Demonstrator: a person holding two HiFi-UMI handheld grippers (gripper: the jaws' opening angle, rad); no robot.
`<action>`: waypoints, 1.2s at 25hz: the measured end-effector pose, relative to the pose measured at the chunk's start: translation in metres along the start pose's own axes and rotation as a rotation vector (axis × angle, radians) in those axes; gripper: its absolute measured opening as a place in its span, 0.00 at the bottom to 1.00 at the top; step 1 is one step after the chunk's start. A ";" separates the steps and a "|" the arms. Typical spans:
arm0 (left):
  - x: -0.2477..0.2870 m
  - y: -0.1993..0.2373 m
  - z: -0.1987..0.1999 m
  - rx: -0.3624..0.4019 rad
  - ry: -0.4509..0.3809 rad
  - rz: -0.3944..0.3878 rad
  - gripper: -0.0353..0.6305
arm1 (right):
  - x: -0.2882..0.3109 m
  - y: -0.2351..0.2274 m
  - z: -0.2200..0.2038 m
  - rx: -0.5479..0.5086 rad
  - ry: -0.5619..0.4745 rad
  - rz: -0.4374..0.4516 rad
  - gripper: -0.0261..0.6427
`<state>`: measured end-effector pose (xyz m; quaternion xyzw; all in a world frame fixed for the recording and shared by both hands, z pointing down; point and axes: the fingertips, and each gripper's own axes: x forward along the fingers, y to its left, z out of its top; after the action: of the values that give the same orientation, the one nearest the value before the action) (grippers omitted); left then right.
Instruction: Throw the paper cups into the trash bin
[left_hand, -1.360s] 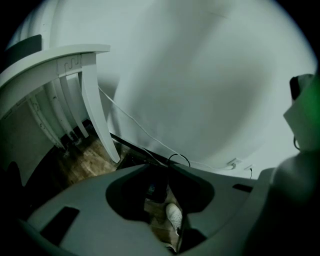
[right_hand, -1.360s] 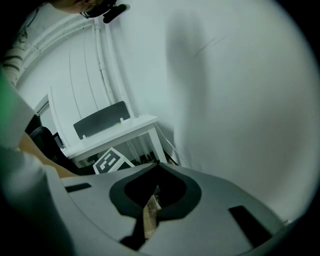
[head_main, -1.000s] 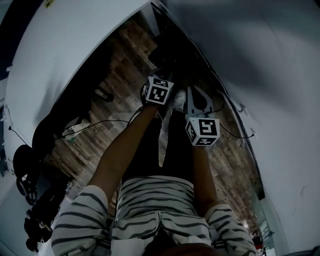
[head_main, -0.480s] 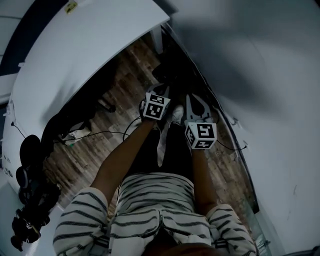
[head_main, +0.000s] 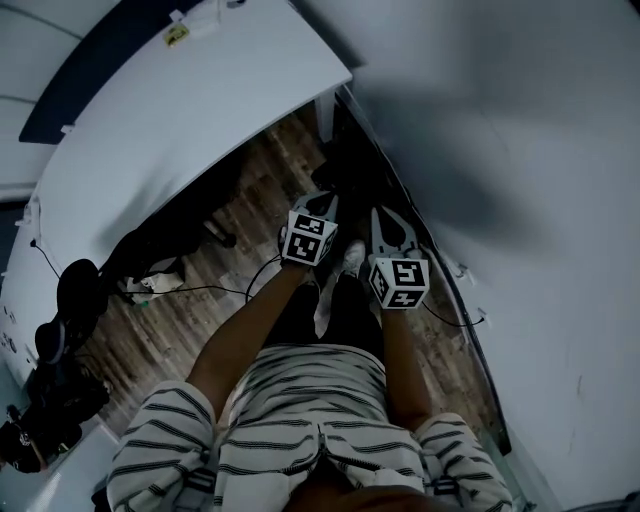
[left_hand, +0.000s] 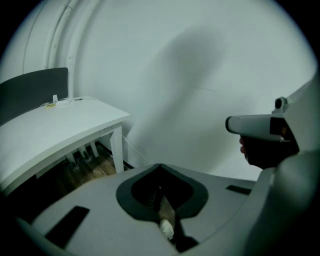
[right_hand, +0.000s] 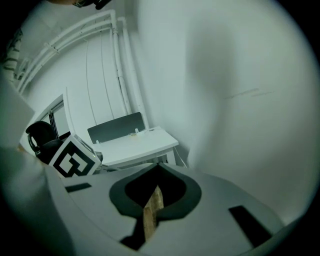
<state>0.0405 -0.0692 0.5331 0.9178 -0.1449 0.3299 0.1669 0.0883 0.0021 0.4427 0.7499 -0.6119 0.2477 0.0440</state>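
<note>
The left gripper's (left_hand: 160, 169) jaws have just been closing and meet tip to tip with nothing clamped. Through the slit behind them we see only wooden floor (head_main: 180, 330) and a white shoe (head_main: 352, 258). The right gripper's (right_hand: 159, 169) jaws stand together too, with floorboards showing behind them. Both point forward and down, past the corner of a white surface (head_main: 190, 120) toward a pale wall (head_main: 520, 150). A small yellow label (head_main: 178, 35) sits near that surface's far edge; we cannot read it. Each marker cube (head_main: 308, 238) bears black squares, no words. Where the paper cups and trash bin are, we cannot tell.
</note>
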 end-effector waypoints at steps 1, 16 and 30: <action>-0.004 -0.001 0.004 -0.008 -0.008 0.001 0.09 | -0.001 0.002 0.003 -0.001 -0.004 0.005 0.05; -0.064 -0.017 0.033 -0.082 -0.132 0.024 0.09 | -0.022 0.029 0.034 -0.011 -0.045 0.069 0.05; -0.125 -0.021 0.097 -0.021 -0.317 0.038 0.09 | -0.030 0.055 0.093 -0.100 -0.148 0.151 0.05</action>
<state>0.0102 -0.0695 0.3768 0.9537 -0.1904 0.1823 0.1450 0.0622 -0.0189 0.3357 0.7146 -0.6799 0.1635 0.0173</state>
